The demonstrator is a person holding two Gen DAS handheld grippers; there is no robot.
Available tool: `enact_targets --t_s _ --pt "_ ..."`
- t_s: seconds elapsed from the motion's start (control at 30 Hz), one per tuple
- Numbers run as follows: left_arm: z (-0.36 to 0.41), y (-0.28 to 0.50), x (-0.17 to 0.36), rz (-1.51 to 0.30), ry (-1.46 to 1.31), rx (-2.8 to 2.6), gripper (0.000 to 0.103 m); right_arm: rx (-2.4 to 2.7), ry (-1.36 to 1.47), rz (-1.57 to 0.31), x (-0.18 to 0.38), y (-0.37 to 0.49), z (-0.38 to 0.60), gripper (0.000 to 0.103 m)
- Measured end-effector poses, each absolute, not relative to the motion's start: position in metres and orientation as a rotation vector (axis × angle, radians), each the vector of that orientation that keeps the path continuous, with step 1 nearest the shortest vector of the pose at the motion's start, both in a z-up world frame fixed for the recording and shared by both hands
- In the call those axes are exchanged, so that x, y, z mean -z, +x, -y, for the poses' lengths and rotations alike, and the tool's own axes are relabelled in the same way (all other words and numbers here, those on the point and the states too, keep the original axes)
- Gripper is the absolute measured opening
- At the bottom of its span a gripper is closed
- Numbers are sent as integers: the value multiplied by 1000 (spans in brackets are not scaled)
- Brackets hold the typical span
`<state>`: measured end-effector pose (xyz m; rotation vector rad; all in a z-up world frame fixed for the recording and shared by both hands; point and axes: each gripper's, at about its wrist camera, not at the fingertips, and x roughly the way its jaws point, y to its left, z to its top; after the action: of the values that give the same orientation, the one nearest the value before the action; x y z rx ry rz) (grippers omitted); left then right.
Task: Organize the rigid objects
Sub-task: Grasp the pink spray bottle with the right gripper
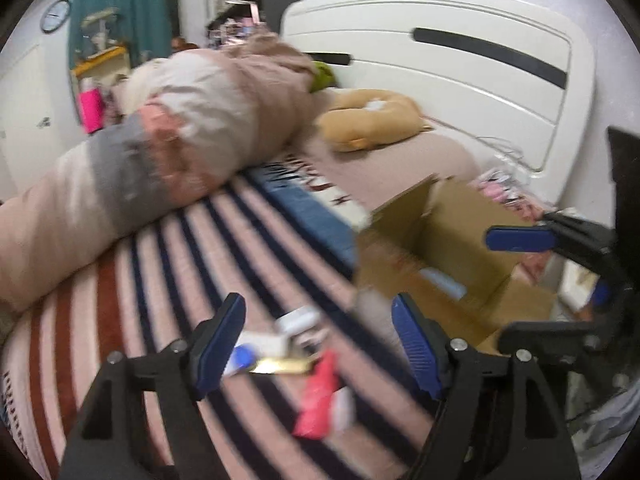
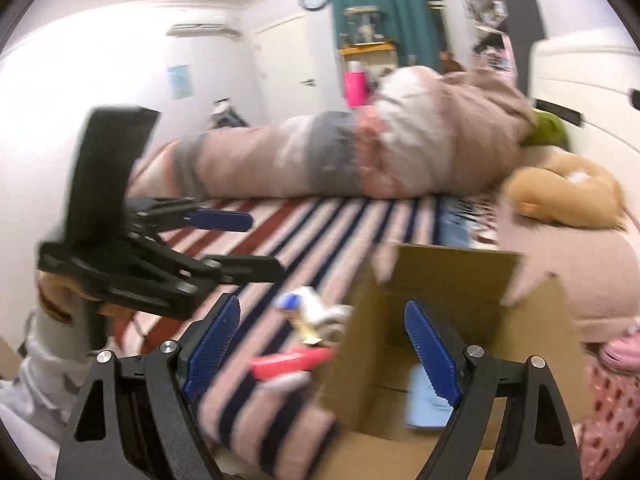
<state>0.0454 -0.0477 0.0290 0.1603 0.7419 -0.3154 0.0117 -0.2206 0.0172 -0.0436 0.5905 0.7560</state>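
A small heap of rigid items lies on the striped blanket (image 1: 168, 288): a pink tube (image 1: 320, 396), a blue-capped white bottle (image 1: 242, 356), a gold piece (image 1: 280, 366) and white pieces (image 1: 298, 320). My left gripper (image 1: 318, 320) hovers over them, open and empty. To their right an open cardboard box (image 1: 440, 240) holds a light blue item (image 2: 424, 396). My right gripper (image 2: 322, 320) is open and empty over the near left wall of the box (image 2: 452, 280), with the pink tube (image 2: 292, 360) just left of it. The left gripper (image 2: 256, 244) shows at the left, held by a hand.
A rolled duvet (image 1: 180, 140) lies across the bed behind the heap. A tan plush toy (image 1: 372, 120) sits near the white headboard (image 1: 460, 60). Pink patterned cloth (image 2: 612, 400) lies to the right of the box. Both views are blurred.
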Motion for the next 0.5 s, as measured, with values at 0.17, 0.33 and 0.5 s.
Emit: enact_targets --t_s 0.17,0.33,0.5 --pt "-11 33 4 -739 117 199 73 -816 -91 -653 2 -5 154 78" --pt "-54 35 36 -742 17 172 73 -777 -186 -717 32 -6 106 78" --pt "-75 41 62 -764 -63 147 73 -764 -180 -849 78 10 83 78"
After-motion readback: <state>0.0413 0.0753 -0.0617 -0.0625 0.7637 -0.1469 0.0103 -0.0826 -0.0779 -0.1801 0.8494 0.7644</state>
